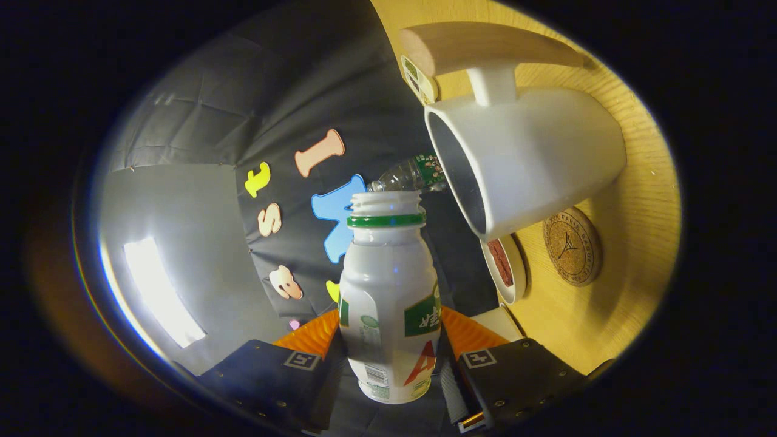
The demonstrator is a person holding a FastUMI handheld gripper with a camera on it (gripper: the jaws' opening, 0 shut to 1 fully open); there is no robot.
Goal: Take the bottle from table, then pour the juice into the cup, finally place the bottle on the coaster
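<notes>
Bottle [390, 297] picked up, clamped btwn both fingers of gripper [388, 370], centre-bottom of frame. Tipped over, open neck just left of cup [525, 161] mouth at upper right. Pour prob underway; no juice visible. Left: finish pour, set on coaster [572, 246], right of frame. Bottle white plastic, green neck ring, cap off.

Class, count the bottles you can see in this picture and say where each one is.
2. A white bottle, uncapped, is clamped between the gripper fingers. A clear bottle lies beyond it, partly hidden behind the white cup. Others may be hidden.
</notes>
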